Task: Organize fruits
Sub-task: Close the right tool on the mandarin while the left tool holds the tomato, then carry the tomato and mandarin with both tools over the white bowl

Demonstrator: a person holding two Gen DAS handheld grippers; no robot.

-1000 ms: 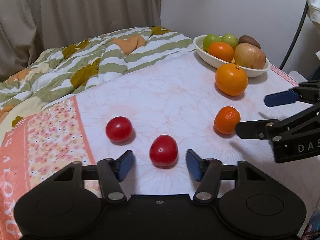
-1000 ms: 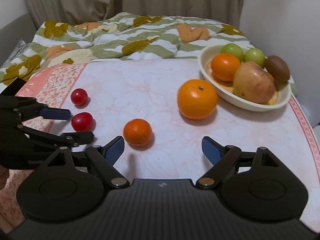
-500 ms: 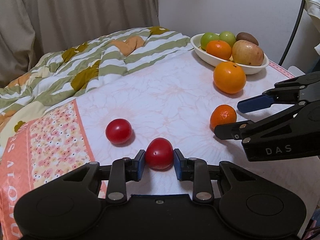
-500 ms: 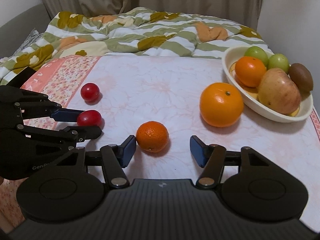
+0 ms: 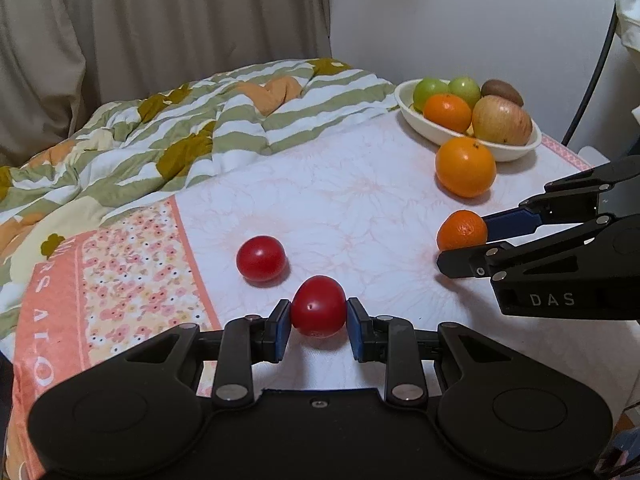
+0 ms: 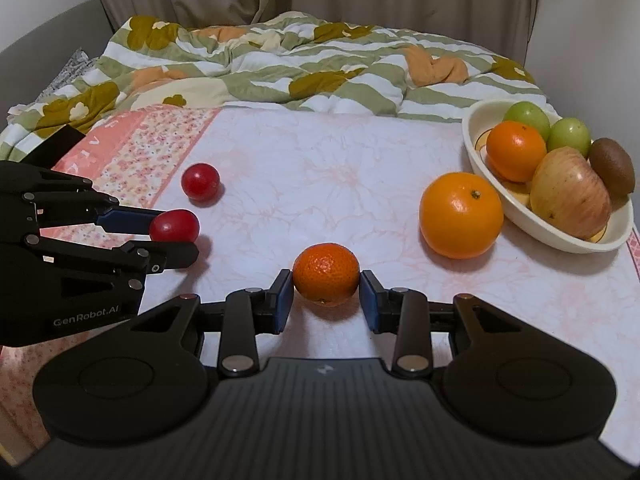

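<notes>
My left gripper is shut on a red tomato that rests on the white flowered cloth. A second red tomato lies just beyond it to the left. My right gripper is shut on a small mandarin, also down on the cloth. In the right wrist view the left gripper shows at the left with the tomato between its fingers. A large orange sits beside the cream fruit bowl, which holds an orange, two green fruits, an apple and a kiwi.
A crumpled green, white and orange quilt lies along the far side of the surface. A pink flowered border runs down the left. Curtains and a white wall stand behind. A dark cable hangs at the far right.
Both grippers have closed: the left one onto the nearer tomato, then the right one onto the small mandarin. Neither fruit has left the cloth.
</notes>
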